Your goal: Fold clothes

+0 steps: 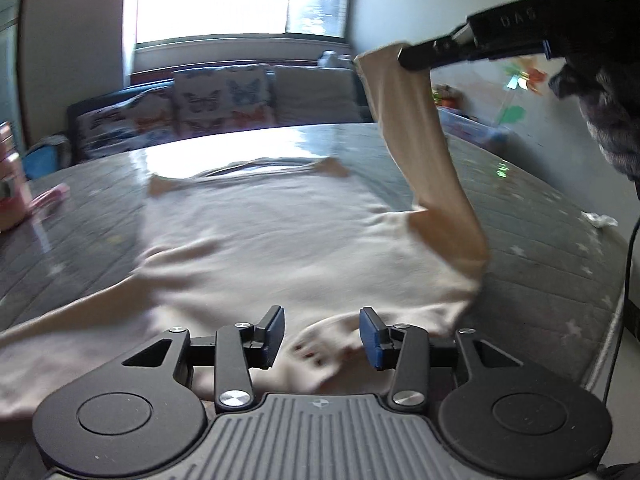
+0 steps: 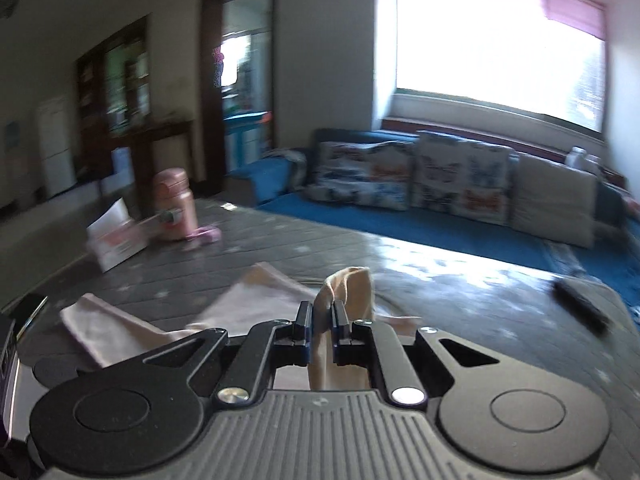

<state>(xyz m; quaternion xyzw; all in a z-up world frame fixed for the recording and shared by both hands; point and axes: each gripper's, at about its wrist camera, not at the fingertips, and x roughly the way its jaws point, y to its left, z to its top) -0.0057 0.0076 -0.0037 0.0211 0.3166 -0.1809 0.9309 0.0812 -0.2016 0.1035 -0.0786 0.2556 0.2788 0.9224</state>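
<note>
A pale pink long-sleeved top lies spread flat on the grey quilted table, collar at the far end. My left gripper is open and hovers over the near hem, empty. My right gripper is shut on the end of the right sleeve. In the left wrist view the right gripper holds that sleeve lifted high above the table's right side. The left sleeve trails to the near left.
A pink bottle and a tissue box stand at the table's left. A dark remote lies at the far right of the table. A crumpled white tissue lies near the right edge. A blue sofa with cushions is behind.
</note>
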